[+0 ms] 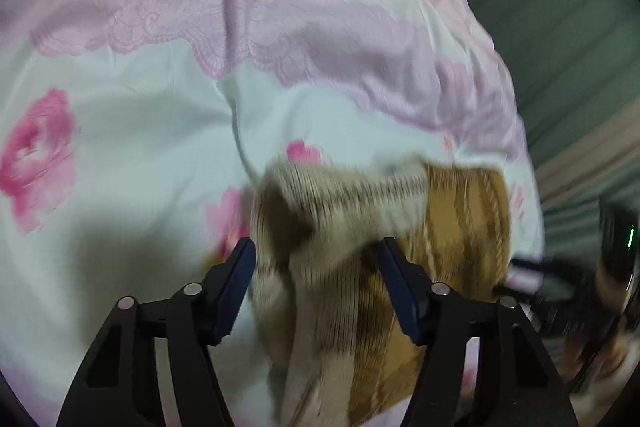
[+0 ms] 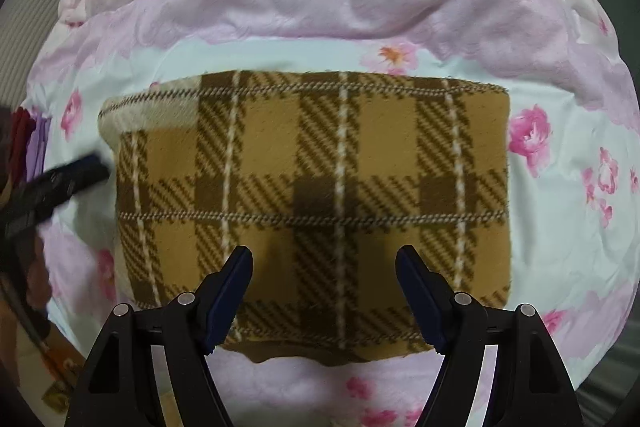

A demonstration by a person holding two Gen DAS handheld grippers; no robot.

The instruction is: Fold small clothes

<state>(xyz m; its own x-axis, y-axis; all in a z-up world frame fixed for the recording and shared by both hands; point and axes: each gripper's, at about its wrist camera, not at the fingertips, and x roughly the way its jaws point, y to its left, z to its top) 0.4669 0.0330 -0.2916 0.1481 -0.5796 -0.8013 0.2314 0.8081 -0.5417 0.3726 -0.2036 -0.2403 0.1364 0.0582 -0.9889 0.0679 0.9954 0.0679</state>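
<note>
A tan and brown plaid cloth (image 2: 320, 187) lies folded in a rectangle on the floral bed sheet (image 2: 320, 3). Its cream underside shows at the far left corner (image 2: 152, 111). My right gripper (image 2: 324, 267) is open just above the cloth's near half, fingers apart on either side. My left gripper (image 1: 316, 259) is open with the cloth's left end (image 1: 332, 235) bunched and blurred between its fingers. The left gripper also shows at the left edge of the right wrist view (image 2: 68, 175).
The white and pink flowered sheet (image 1: 140, 107) covers the bed, wrinkled at the far side. The bed's edge and a green striped surface (image 1: 568, 47) lie to the right. The right gripper shows at the right edge of the left wrist view (image 1: 560, 283).
</note>
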